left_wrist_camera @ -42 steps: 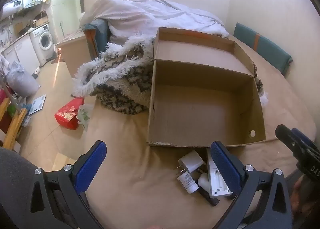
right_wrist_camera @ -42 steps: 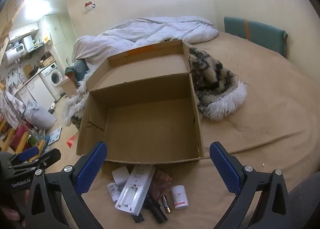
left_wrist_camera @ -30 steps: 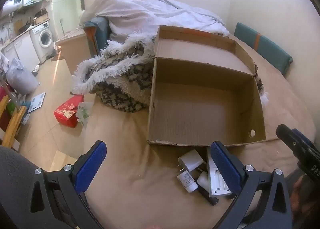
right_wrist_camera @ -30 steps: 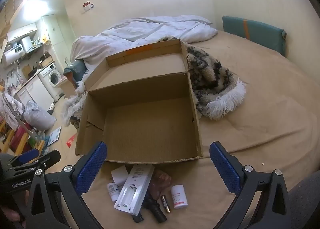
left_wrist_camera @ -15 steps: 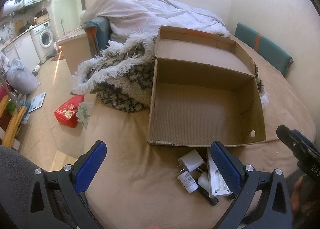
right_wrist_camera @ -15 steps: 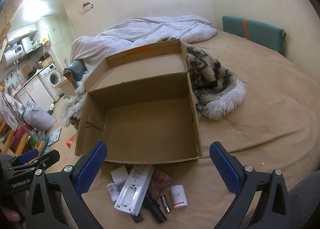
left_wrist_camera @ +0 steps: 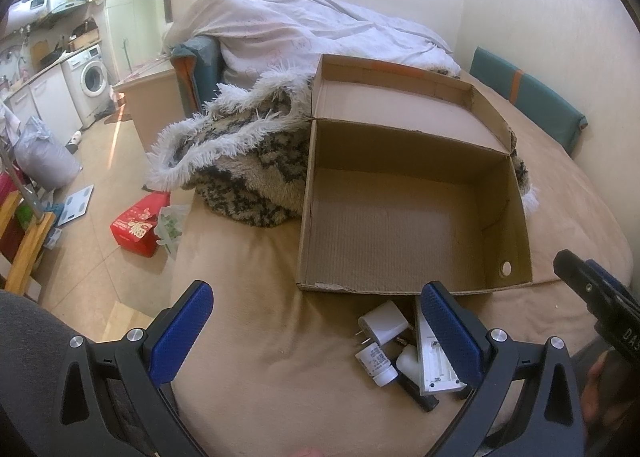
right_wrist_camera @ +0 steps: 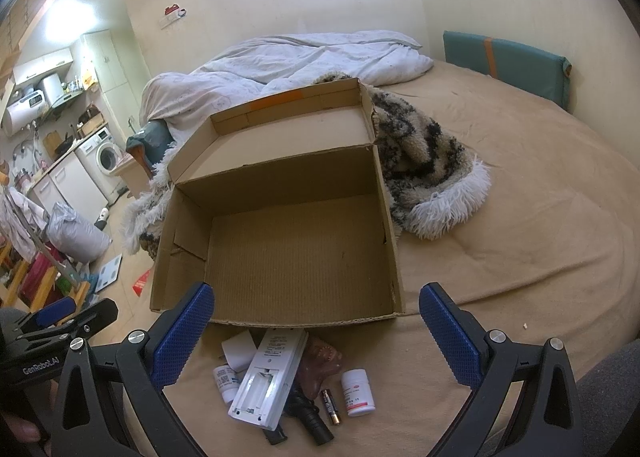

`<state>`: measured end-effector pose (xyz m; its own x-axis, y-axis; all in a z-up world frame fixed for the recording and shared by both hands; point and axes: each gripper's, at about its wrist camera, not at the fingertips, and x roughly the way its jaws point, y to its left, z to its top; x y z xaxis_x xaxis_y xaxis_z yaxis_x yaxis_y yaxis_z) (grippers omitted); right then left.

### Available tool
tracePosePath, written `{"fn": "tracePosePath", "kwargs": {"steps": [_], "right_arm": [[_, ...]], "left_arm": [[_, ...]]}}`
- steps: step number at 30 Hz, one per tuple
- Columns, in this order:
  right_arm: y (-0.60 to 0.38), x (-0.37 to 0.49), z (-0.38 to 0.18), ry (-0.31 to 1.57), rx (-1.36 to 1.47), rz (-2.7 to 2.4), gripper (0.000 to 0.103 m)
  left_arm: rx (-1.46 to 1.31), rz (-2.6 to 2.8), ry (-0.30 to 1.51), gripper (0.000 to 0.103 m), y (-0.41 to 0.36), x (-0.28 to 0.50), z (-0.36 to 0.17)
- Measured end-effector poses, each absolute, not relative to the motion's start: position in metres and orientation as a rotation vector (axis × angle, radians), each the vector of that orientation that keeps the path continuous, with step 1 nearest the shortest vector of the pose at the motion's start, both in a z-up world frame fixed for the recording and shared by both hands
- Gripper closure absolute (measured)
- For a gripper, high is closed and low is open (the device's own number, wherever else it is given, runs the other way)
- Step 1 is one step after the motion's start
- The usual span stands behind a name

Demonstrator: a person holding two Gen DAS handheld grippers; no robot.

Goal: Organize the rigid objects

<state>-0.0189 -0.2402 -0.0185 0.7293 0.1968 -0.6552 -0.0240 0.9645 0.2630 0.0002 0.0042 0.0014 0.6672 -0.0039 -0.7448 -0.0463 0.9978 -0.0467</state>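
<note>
An open, empty cardboard box [right_wrist_camera: 280, 177] [left_wrist_camera: 516, 193] lies on the tan bed. Just in front of it is a small pile: a white remote with its battery bay open [right_wrist_camera: 268, 377] [left_wrist_camera: 434, 361], a white plug adapter [left_wrist_camera: 382, 321] [right_wrist_camera: 238, 353], a small white bottle [left_wrist_camera: 376, 363] [right_wrist_camera: 225, 377], a second white bottle with red print [right_wrist_camera: 358, 391], a battery [right_wrist_camera: 331, 405], a black object [right_wrist_camera: 308, 415] and a brown piece [right_wrist_camera: 320, 365]. My left gripper [left_wrist_camera: 316, 329] and right gripper [right_wrist_camera: 316, 329] are both open and empty, hovering short of the pile.
A furry patterned blanket [right_wrist_camera: 424, 161] [left_wrist_camera: 248, 153] lies against the box. A white duvet [right_wrist_camera: 288, 57] is behind it and a teal cushion [right_wrist_camera: 504, 61] leans on the wall. The bed's left edge drops to a floor with a red box [left_wrist_camera: 138, 223].
Both views shift only slightly; the grippers stay open and hover in about the same place. Nothing in the pile has moved.
</note>
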Motion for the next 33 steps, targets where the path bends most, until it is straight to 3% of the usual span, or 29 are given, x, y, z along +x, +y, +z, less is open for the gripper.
{"fn": "tracePosePath", "kwargs": {"steps": [33], "right_arm": [[-0.2423, -0.016, -0.0212, 0.746, 0.245, 0.123, 0.0]], "left_arm": [[-0.056, 0.044, 0.837, 0.0, 0.0088, -0.003, 0.0008]]}}
